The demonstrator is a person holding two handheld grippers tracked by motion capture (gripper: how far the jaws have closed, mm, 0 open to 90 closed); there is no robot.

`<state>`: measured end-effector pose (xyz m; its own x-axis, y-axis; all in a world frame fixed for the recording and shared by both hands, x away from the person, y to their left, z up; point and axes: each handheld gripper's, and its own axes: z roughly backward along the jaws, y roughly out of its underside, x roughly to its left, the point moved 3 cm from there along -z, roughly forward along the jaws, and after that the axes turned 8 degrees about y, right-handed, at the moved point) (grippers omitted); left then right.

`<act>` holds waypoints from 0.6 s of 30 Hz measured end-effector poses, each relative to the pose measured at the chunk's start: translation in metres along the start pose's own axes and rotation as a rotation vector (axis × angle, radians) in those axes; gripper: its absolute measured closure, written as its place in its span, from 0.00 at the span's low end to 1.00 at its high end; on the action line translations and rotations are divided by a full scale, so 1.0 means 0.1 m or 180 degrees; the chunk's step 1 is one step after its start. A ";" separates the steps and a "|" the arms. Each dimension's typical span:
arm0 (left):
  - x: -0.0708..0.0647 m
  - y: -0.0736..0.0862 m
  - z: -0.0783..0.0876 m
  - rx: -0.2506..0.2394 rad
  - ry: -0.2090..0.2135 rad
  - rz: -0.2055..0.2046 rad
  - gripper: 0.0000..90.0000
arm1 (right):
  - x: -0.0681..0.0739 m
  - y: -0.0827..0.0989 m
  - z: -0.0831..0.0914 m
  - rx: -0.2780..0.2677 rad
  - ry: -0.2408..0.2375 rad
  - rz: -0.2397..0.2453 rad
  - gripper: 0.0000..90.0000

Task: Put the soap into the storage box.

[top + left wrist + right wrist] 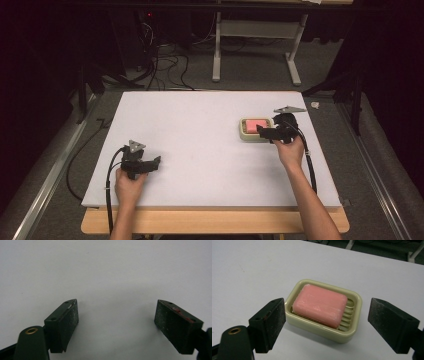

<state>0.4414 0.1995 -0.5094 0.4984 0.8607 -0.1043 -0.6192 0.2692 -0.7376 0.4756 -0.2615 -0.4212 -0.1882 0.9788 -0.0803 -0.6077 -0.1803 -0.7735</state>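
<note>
My right gripper (pixel 327 322) has its jaws spread wide and grasps nothing; the pads (pixel 274 320) stand clear of the soap dish (pixel 322 330) on either side, not touching its walls. In the right gripper view the dish lies just beyond the fingertips, framed between them. It is a pale green-cream dish with a ribbed floor, and a pink bar of soap (pixel 319 305) rests flat inside it, a little tilted across the ribs. In the high view that gripper (pixel 267 132) sits at the right of the white table (pixel 200 165), at the near right corner of the dish (pixel 248 136), which lies toward the far right of the table.

My left gripper (pixel 150 165) rests at the near left, well apart from the dish. Its jaws are also released, wide apart over bare table (pixel 112 277), holding nothing.
</note>
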 end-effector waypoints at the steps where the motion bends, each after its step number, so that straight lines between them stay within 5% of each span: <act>1: 0.00 0.00 0.00 -0.0001 -0.0001 0.0000 0.22 | -0.02 0.01 0.04 -0.0020 0.0017 0.0006 0.17; 18: 0.00 0.00 0.00 -0.0001 -0.0003 -0.0001 0.22 | -0.08 0.09 0.28 -0.0146 -0.0029 0.0005 0.18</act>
<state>0.4414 0.1994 -0.5094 0.4980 0.8610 -0.1035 -0.6188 0.2692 -0.7380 0.4494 -0.2735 -0.4101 -0.1962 0.9776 -0.0760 -0.5713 -0.1770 -0.8014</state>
